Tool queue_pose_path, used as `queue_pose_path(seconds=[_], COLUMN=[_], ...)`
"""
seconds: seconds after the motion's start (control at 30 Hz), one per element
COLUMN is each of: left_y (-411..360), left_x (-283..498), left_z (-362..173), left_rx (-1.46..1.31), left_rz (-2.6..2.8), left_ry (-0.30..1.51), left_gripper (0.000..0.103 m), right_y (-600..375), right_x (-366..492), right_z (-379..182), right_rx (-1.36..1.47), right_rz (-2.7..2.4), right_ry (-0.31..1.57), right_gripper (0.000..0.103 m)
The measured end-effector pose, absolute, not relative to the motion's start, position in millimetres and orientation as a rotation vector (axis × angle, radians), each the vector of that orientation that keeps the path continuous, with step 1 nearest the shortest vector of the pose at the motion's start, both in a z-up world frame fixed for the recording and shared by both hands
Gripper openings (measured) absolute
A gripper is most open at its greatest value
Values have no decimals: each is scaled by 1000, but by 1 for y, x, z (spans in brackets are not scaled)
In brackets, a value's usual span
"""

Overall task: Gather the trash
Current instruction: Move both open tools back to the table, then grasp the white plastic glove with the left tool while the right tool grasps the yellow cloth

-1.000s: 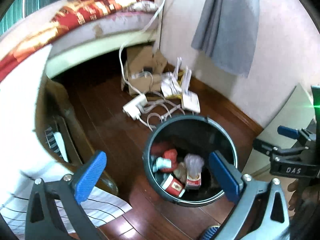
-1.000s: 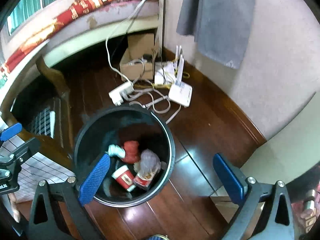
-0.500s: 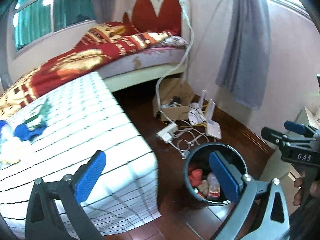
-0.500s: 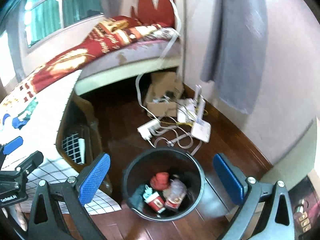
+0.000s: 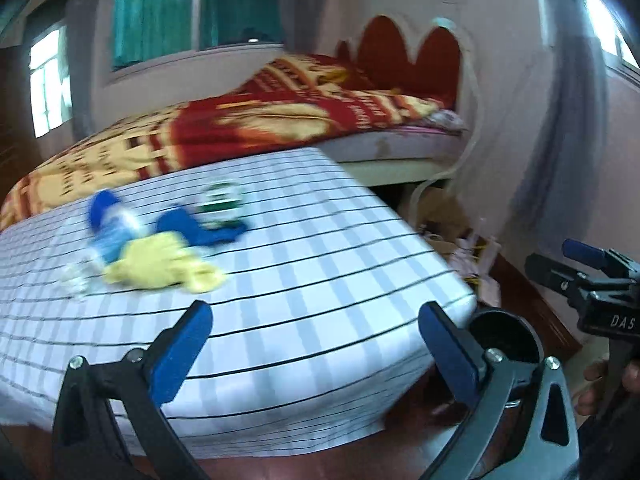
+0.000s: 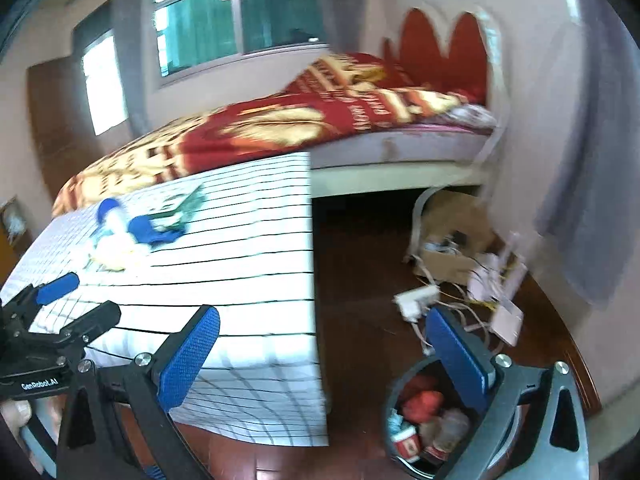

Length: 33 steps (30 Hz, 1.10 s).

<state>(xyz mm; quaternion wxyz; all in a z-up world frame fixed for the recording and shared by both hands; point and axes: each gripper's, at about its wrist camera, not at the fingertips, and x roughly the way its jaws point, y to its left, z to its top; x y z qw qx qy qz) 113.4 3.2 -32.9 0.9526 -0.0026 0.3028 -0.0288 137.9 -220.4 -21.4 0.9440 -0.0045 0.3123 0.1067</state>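
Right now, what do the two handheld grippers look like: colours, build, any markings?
Both match: black skeletal frames with triangular cut-outs and silver screws, carrying flat blue textured pads. The left gripper reads "GenRobot.AI" in white on its body in the right wrist view; the right gripper reads "DAS" in the left wrist view. No cables or sleeves are visible.

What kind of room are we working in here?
Most likely a bedroom in a home. A bed with a red and gold blanket and a red headboard stands under a window; a trash bin sits on the wooden floor.
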Motion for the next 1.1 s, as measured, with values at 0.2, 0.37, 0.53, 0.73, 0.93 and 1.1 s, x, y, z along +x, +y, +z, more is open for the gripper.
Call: queue_pose_path(seconds=[0.2,0.37,0.53,0.73,0.93,1.1], left_y=[78,133,171,203,232,246], left_x=[97,86,84,93,108,133], left_z=[-36,-42,-50,-59,-68,-73], left_rx=[-59,-95,-133,-143,-164,-163], left_rz=[89,195,257,291,313,311], left_ry=[619,629,647,661,681,704], left_gripper=[103,103,99,98,96,94], right_y=[-148,-94,-41,14,59,87], right_x=[151,156,163,182,209,232], right_z=[-26,-30,-33,-42,-56,-70], right_rx=[-30,-61,-111,-161,-217,-252], right_rz=[329,423,514,584,633,652], right_ry=[671,666,662,679,709,744], right_gripper=[103,103,103,103,101,91])
